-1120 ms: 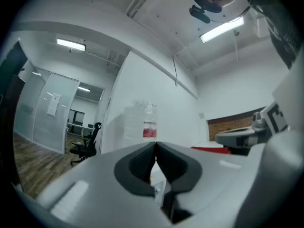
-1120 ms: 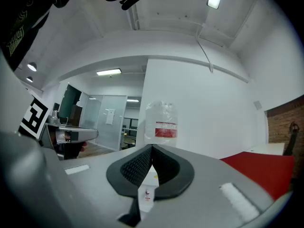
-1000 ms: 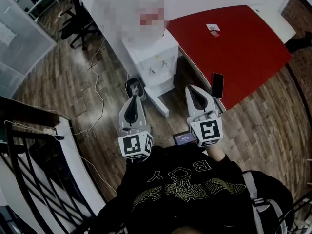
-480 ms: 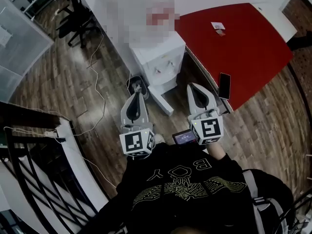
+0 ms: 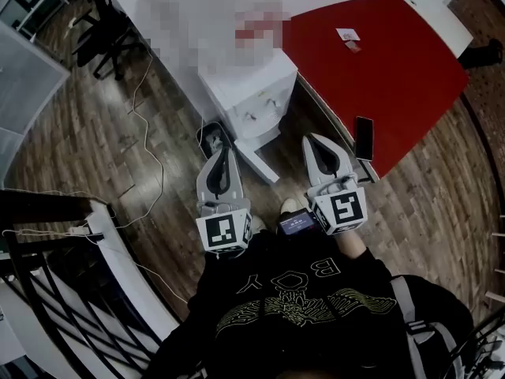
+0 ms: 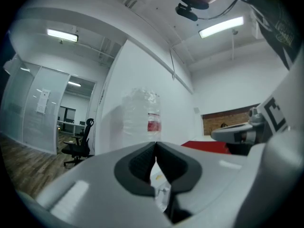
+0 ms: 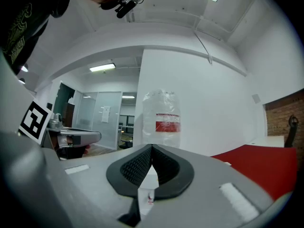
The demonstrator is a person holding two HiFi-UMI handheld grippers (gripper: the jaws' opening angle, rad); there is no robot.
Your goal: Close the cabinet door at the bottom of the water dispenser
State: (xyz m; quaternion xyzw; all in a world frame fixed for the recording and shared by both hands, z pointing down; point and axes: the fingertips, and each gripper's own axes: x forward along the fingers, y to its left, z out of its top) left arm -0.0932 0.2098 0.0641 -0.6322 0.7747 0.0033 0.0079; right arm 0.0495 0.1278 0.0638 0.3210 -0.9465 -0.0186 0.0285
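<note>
In the head view the white water dispenser stands against the wall, its bottle under a blur patch. Its bottom cabinet door stands open and juts out over the floor toward me. My left gripper is held level just left of the door, apart from it and shut. My right gripper is to the door's right, also shut and empty. In the left gripper view the left gripper points at the bottle. In the right gripper view the right gripper points at the same bottle.
A red table stands right of the dispenser, a phone at its near edge. A black office chair stands at the back left. A white cable trails over the wooden floor. A dark railing is at my left.
Both grippers have moved forward with the person toward the dispenser, still shut. The railing and the floor have slid back in the view.
</note>
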